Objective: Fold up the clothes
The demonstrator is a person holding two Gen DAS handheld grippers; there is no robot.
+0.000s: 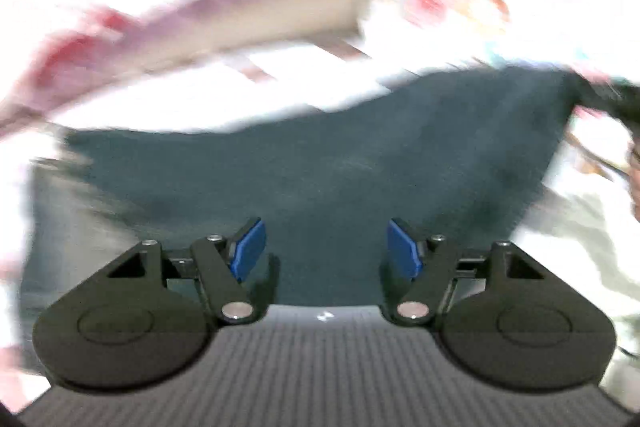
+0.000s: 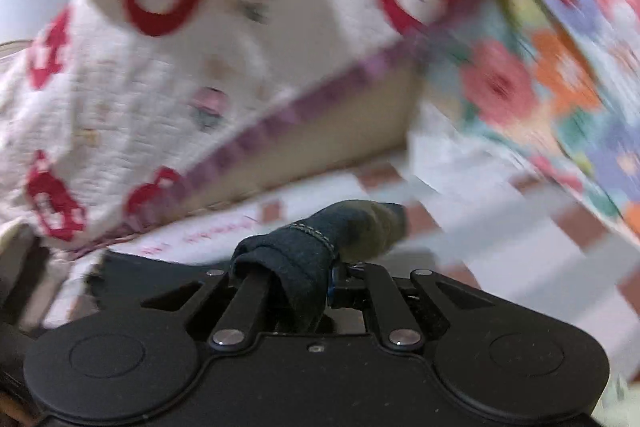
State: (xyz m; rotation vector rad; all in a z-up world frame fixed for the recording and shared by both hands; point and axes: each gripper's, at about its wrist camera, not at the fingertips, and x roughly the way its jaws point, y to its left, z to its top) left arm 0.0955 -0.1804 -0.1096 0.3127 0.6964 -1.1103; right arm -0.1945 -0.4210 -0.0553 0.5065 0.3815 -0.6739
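Bedding fills the background on both sides — a white quilt with red motifs (image 2: 132,95) heaped up, a flower-print cover (image 2: 560,47) off to the right, and a white sheet with brownish squares (image 2: 460,223) underneath, all smeared by motion blur.

Starting at the left: the left gripper (image 1: 326,253) hangs just above a dark teal garment (image 1: 320,163) that lies spread across the sheet. Its blue pads (image 1: 250,247) stand well apart with nothing between them, so that hand is released and free. It looks tipped down toward the cloth, near the garment's closer edge.

Moving right, the right gripper (image 2: 316,279) is clenched on a bunched corner of the same garment (image 2: 304,267); the fabric wraps over the fingers and a stitched hem shows on top. The tool seems held low and fairly level, pointing toward the quilt. In the left view that far right corner of the cloth appears drawn up into a dark peak.

To do this fold well, I'd judge the free left gripper should pinch the matching corner on its own side before anything gets carried over — both corners lifted together, kept taut and level, so the edge lands square rather than skewed. The blur suggests quick movement; slower would keep the cloth from dragging.
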